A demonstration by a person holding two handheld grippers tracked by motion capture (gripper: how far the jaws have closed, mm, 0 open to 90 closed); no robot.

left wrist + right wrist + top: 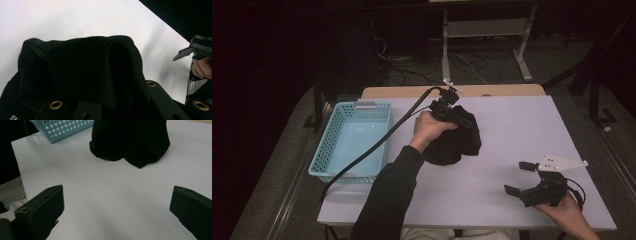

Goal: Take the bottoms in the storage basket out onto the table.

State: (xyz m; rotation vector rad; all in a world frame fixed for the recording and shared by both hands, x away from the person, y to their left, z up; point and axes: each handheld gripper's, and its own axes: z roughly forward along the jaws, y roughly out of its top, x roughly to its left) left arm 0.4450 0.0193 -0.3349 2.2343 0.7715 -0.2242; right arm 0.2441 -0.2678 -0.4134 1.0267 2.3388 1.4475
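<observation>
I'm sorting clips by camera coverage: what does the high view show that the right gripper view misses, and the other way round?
High view alone: the left gripper shut on the black cloth, the left hand and dark sleeve, the gripper's cable, the whole blue basket, the floor beyond the table. Right gripper view alone: a close look along the right gripper, its jaws wide apart with nothing between them. Both share: the black cloth, the white table, part of the basket.
</observation>
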